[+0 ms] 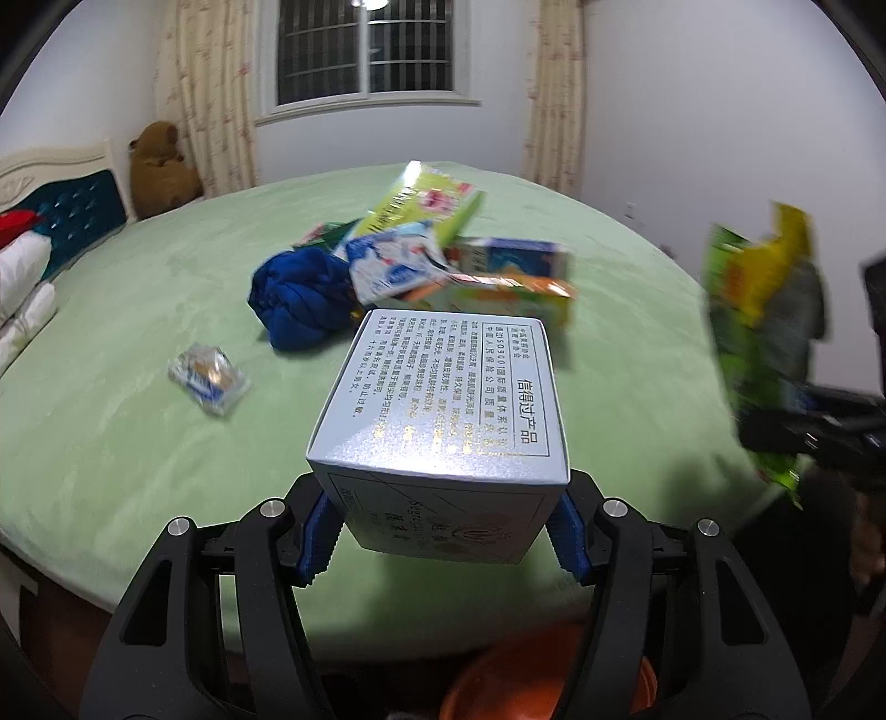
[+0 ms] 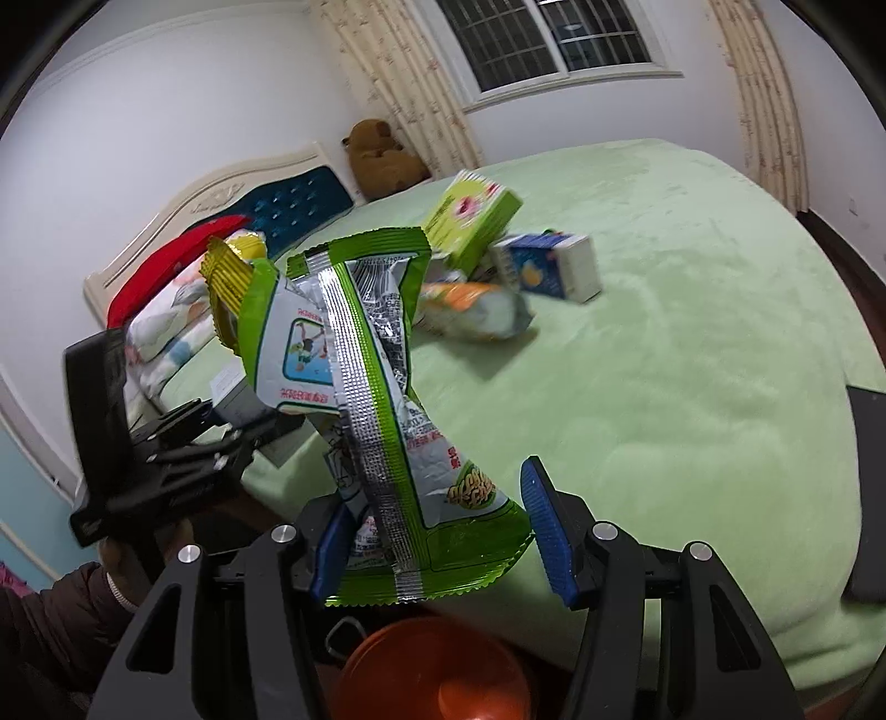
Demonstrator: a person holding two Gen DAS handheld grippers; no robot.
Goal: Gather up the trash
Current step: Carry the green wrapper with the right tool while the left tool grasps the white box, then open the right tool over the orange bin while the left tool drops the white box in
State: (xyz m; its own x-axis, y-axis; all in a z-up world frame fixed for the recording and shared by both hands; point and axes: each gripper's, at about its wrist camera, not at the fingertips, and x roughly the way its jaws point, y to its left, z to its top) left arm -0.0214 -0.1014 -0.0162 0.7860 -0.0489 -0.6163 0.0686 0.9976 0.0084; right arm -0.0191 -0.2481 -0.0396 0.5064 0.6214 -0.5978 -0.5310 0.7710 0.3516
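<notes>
Cardboard, stiff and light: my left claw [image 1: 443,531] clamps a silver box [image 1: 443,421] by its sides. My right claw [image 2: 437,531] pinches a crinkly, slippery green snack bag [image 2: 376,399] at its sealed end.

Each wrist camera sits close behind its own fingers, looking down across the green bed [image 1: 138,443] toward the window [image 1: 365,50]. Both views share the pile of boxes [image 2: 476,221] mid-bed and the orange bin [image 2: 437,670] below.

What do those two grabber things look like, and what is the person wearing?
Both grabbers, the left gripper and right gripper, are black plastic with cut-out arms, round silver bolts and ribbed blue pads on the fingertips. The person wears a dark puffy sleeve with a pale cuff.
</notes>
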